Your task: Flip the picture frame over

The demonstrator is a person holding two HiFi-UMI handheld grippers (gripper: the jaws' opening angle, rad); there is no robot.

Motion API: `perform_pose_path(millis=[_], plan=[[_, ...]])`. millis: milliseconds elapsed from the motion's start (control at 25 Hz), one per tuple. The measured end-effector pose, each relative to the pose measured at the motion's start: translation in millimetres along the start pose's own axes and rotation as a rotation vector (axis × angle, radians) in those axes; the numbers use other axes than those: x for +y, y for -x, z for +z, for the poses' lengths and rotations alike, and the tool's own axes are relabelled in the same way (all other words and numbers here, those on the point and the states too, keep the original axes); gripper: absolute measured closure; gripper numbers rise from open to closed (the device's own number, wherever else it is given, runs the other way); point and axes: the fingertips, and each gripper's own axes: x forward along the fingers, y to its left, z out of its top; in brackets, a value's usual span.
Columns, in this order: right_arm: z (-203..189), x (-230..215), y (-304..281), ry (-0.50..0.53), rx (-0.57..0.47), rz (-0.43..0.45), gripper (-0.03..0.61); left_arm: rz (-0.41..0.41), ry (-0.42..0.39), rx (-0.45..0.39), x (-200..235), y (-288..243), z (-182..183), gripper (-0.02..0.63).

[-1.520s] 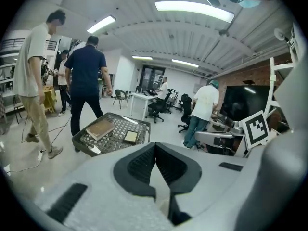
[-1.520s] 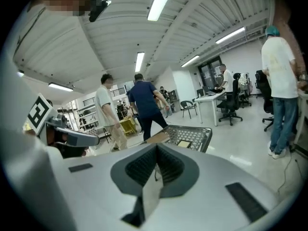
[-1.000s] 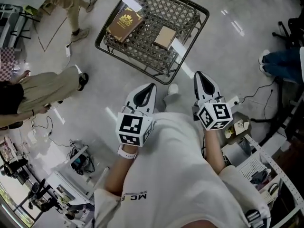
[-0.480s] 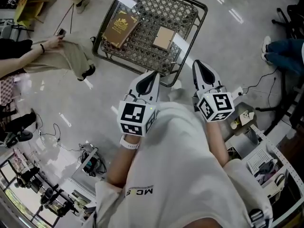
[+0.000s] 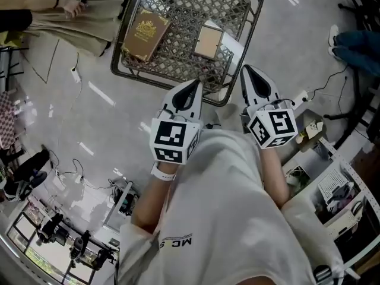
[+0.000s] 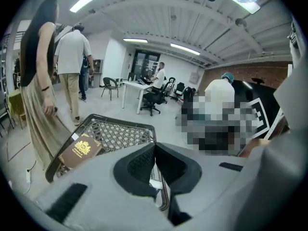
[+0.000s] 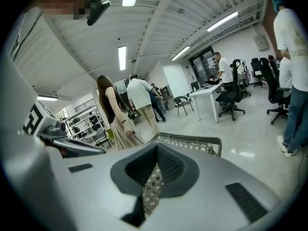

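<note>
The left gripper (image 5: 194, 85) and right gripper (image 5: 245, 70) are both closed tight with nothing held, and the picture frame (image 5: 208, 41) is seen flat in the wire basket (image 5: 196, 5) just ahead of the 2 tips.

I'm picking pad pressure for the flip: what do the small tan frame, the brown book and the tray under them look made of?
Picture frame: matte tan face, likely cardboard or fibreboard backing; no glare.
Brown book: leather-look cover, gold-stamped emblem.
Tray: woven lattice, wicker or wire, in a dark, probably metal, rim.
</note>
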Motion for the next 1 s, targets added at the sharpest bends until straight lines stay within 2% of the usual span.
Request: perform_pose_path(millis=[400,760,800,840,880,1000], plan=[[-33.0,-24.8,-26.7,-0.027,0.053,-0.072,0.561,-0.040,0.020,0.073,18.0,-56.0,-21.5,0.588],[-72.4,-62.0,-37.2,-0.057,0.073,-0.117,0.561,-0.046,-0.006,0.122,23.1,-122.6,-56.4,0.586],[-76.5,-65.9,-39.4,-0.060,0.077,-0.116,0.561,-0.041,-0.007,0.125,24.7,-131.5,-59.0,0.581],[-80.7,-69.5,-41.2,-0.060,0.083,-0.114,0.561,-0.035,-0.007,0.130,25.9,-140.1,-61.9,0.531],[-85.1,-73.0,-42.1,-0.059,0.093,-0.112,0.561,-0.031,-0.004,0.136,26.1,-148.2,-65.0,0.515],[-94.1,-83.4,-42.7,-0.037,0.126,-0.111,0.561,-0.021,0.007,0.151,24.6,-169.7,-73.0,0.512]])
